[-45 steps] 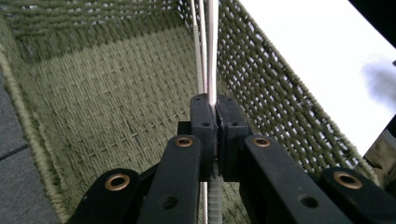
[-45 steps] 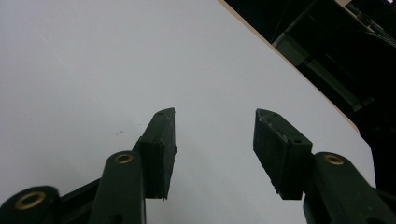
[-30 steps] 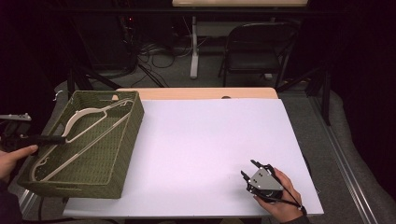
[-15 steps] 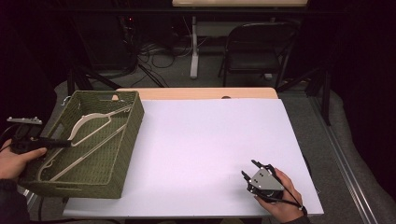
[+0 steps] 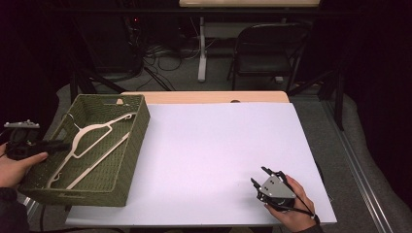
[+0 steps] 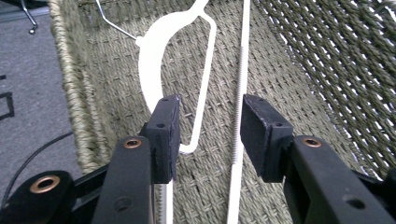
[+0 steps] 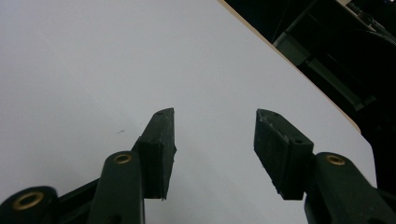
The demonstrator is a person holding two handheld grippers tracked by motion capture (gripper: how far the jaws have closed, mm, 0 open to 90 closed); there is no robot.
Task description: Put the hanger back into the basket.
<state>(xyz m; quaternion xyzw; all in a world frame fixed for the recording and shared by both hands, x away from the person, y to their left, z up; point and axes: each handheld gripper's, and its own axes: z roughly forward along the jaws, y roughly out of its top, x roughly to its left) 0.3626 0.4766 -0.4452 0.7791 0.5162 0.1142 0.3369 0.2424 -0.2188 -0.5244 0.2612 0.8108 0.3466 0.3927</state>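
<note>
Left gripper (image 6: 208, 126) spread above white hanger (image 6: 154, 70) in green woven basket (image 5: 128, 160); right gripper (image 7: 215, 140) spread over white surface (image 5: 214, 145).

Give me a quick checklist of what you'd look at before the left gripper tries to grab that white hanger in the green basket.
1. Left gripper open: ok, its jaws stand apart.
2. Part of the white hanger between the jaws: ok, the thin bar runs through the gap.
3. Jaws touching the bar: cannot tell.
4. Hanger lies inside the woven basket: ok.
5. Wire hook free of the weave: cannot tell.
6. Right gripper out of the way: ok, open over the white table, far from the basket.
</note>
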